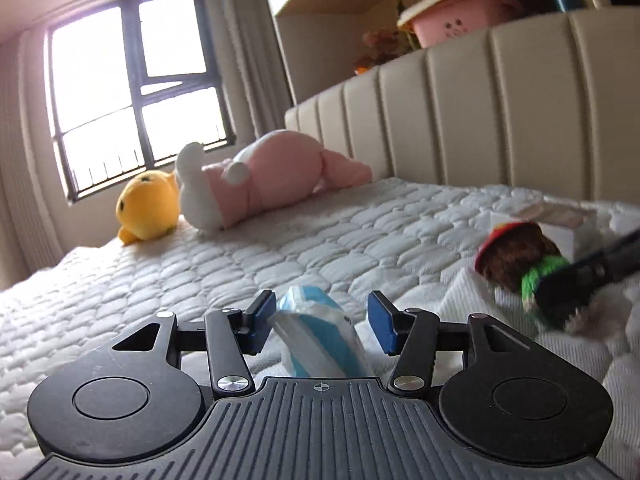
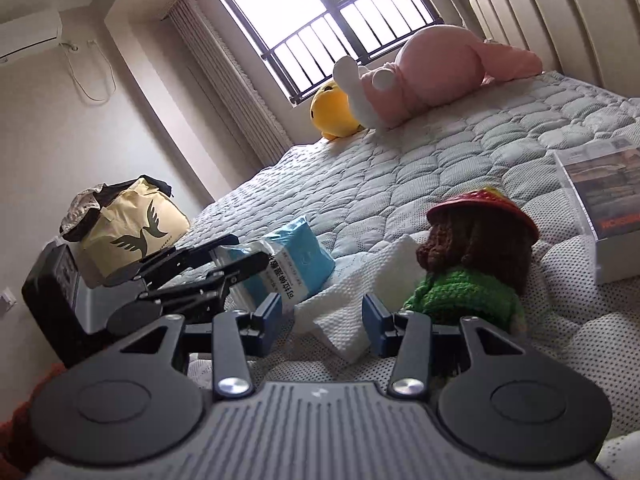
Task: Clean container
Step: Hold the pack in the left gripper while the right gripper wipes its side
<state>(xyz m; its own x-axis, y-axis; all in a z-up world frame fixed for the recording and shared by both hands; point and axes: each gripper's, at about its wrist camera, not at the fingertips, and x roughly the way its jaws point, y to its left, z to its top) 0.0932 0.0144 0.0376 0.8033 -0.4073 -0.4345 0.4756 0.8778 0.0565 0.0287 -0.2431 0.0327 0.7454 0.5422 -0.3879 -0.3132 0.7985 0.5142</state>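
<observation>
The bed (image 2: 400,184) carries everything. At its far end lie the pink plush (image 1: 276,176) and yellow plush (image 1: 148,204). A clear box (image 2: 604,200) — probably the container to clean — lies beside the knitted doll (image 2: 476,264), its right side cut off. The left gripper (image 1: 322,322) stands wide around a blue-and-white packet (image 1: 316,328), seemingly ready to grip. The right gripper (image 2: 322,322) gapes over white paper (image 2: 344,320) — perhaps for wiping.

On the mattress (image 2: 440,152), two plush toys (image 2: 432,76) lie at the far edge by the window; a packet (image 2: 296,260), a paper towel (image 2: 344,316) and a crocheted doll (image 2: 476,264) lie near the front, a box (image 2: 604,208) right of the doll.
</observation>
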